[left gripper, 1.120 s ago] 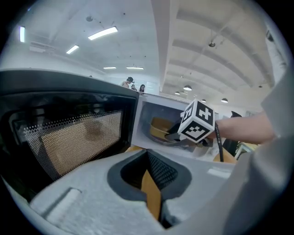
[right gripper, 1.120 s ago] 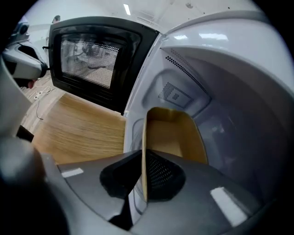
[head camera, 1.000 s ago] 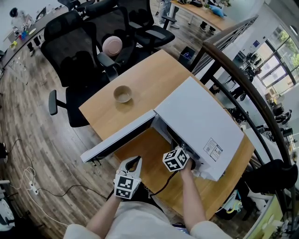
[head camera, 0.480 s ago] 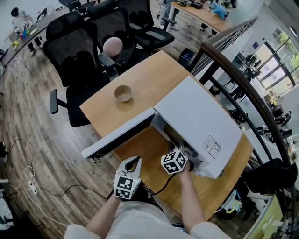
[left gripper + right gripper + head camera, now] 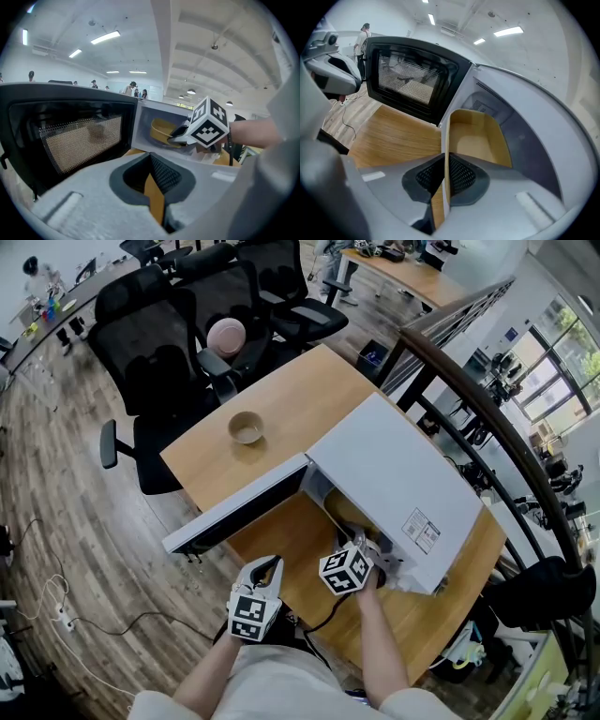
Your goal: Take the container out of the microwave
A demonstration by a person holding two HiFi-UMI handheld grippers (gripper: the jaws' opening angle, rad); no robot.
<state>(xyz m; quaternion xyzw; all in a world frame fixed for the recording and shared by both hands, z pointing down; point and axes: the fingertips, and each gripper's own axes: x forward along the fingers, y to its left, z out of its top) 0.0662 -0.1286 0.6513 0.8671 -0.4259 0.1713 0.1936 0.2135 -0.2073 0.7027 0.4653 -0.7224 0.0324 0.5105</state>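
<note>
— From the head view, how far along are we?

— The door (image 5: 234,517) is swung open. My right gripper (image 5: 361,542) is at the mouth of the microwave (image 5: 394,484), on the container (image 5: 342,512). The container sits inside at the front, so it's gripped but not out. I judge that drawing it clear and setting it on the table (image 5: 291,399) are what's left.

— And the left gripper view?

— My left gripper (image 5: 151,161) hangs low before the door with its jaws all but together and nothing between them. Beyond it, the container shows in the cavity with my right jaws on its near edge.

— The right gripper view?

— My jaws are closed on the container's thin near wall, which stands edge-on between the pads. It's a shallow yellow-tan tub with rounded corners, and it looks empty.
</note>
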